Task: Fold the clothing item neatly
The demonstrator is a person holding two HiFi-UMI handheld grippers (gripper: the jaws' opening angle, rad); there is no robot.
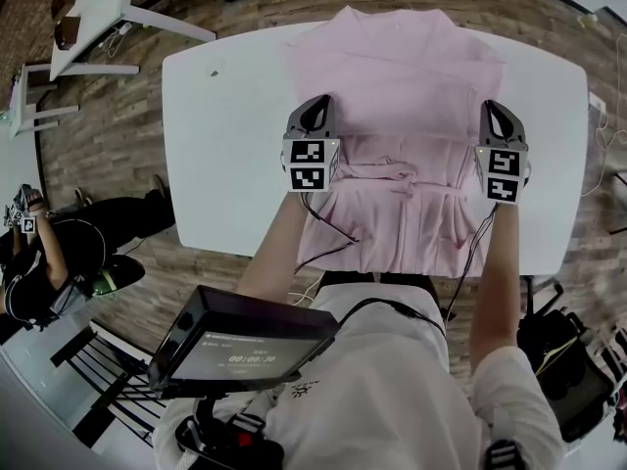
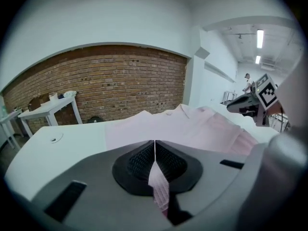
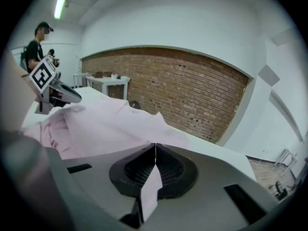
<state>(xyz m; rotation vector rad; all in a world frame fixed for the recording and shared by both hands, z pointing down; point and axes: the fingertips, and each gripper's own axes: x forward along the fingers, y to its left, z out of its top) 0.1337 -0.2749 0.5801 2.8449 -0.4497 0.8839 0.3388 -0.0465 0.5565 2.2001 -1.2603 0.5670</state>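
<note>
I log the left hand-held gripper [image 1: 316, 106] and right hand-held gripper [image 1: 494, 111] each clamped on the pink garment [image 1: 402, 67], possibly a shirt, on the white surface [image 1: 220, 155].

A brick wall [image 2: 106, 81] backs a white side table [image 2: 48, 110] on wood floor [image 1: 108, 155].

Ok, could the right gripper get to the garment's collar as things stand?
Probably not yet: the right gripper is shut on the garment at its side. Nothing lies between it and the collar, so once it lets go the way looks free.
</note>
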